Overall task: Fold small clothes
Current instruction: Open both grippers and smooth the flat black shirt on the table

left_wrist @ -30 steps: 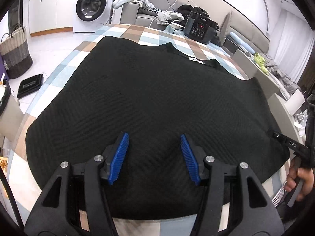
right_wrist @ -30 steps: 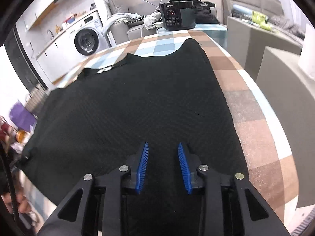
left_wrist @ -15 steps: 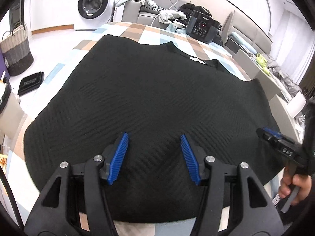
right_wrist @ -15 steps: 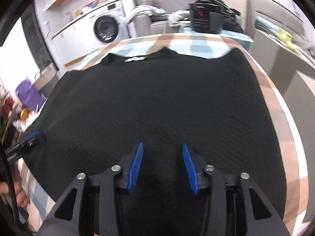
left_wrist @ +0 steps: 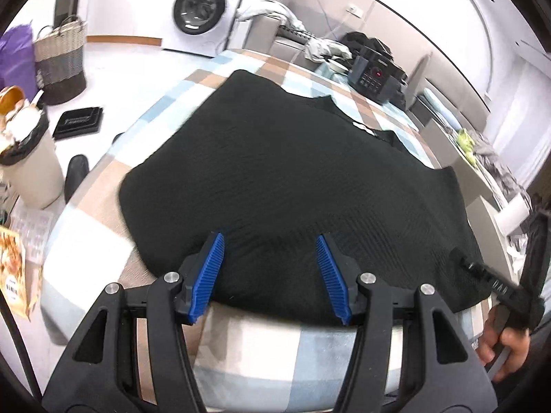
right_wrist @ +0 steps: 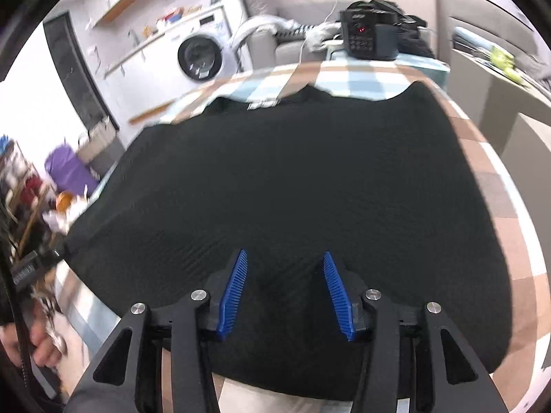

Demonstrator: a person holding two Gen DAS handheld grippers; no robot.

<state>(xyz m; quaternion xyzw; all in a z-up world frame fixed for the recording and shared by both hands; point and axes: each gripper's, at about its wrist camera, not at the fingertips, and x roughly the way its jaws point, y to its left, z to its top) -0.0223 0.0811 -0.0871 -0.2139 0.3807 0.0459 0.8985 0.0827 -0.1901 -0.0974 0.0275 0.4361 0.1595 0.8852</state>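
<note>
Black knit garment [left_wrist: 292, 186] spread flat across checked tabletop [left_wrist: 261, 351], hem at near edge, ready for first fold. Left gripper [left_wrist: 270, 275] wide apart, empty, over near-left hem. Right gripper [right_wrist: 284, 292] apart, empty, above hem, likely lining up grasp.

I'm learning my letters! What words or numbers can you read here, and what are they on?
"DAS": white letters on the black right gripper seen from the left wrist view.
Black appliance with buttons: top label blurred, unreadable; a red display glows, digits unreadable.
White washing machine: panel stickers too small to read.
White neck tag on the black knitted garment: unreadable.
Orange printed packet: print too small.
</note>
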